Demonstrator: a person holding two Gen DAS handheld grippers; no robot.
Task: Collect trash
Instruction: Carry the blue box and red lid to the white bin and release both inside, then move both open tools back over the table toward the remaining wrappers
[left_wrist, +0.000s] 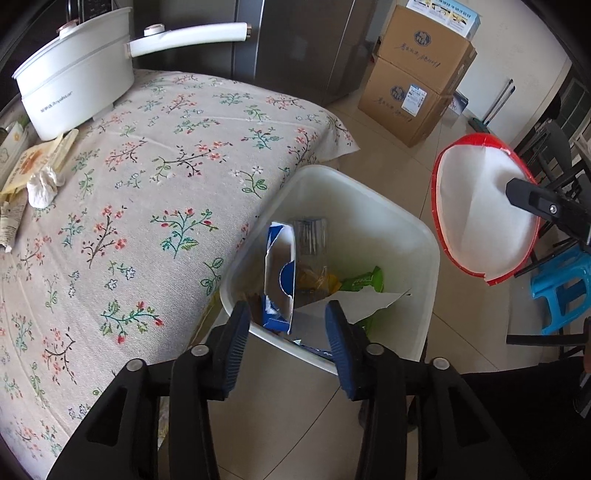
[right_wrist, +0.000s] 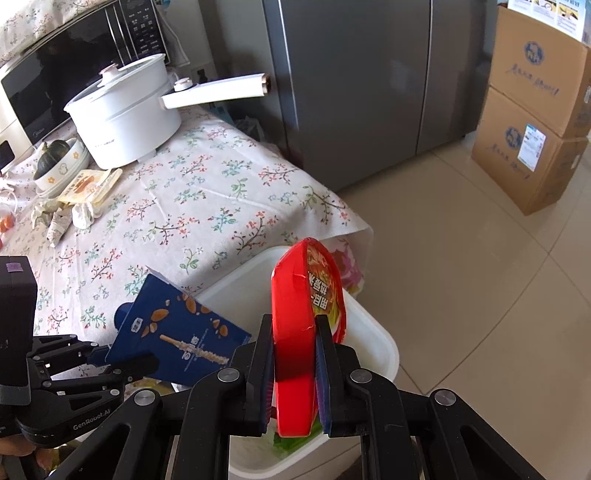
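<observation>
A white trash bin (left_wrist: 417, 236) stands on the floor beside the table; it also shows in the right wrist view (right_wrist: 384, 343). Inside lie a torn blue carton (left_wrist: 280, 273), a clear bottle, green and yellow wrappers and paper. My left gripper (left_wrist: 288, 325) is open and empty just above the bin's near rim. My right gripper (right_wrist: 295, 354) is shut on a squashed red noodle cup (right_wrist: 303, 295), held over the bin; its white inside shows in the left wrist view (left_wrist: 480, 206). In the right wrist view the blue carton (right_wrist: 181, 332) sits at the tips of the left gripper (right_wrist: 107, 362).
A floral-clothed table (left_wrist: 147, 206) holds a white electric pot (left_wrist: 74, 81), crumpled tissue (left_wrist: 42, 186), wrappers (left_wrist: 26, 166) and a bowl (right_wrist: 61, 162). A microwave (right_wrist: 74, 66), grey fridge (right_wrist: 351, 74), stacked cardboard boxes (left_wrist: 417, 74) and blue stool (left_wrist: 561, 291) surround the bin.
</observation>
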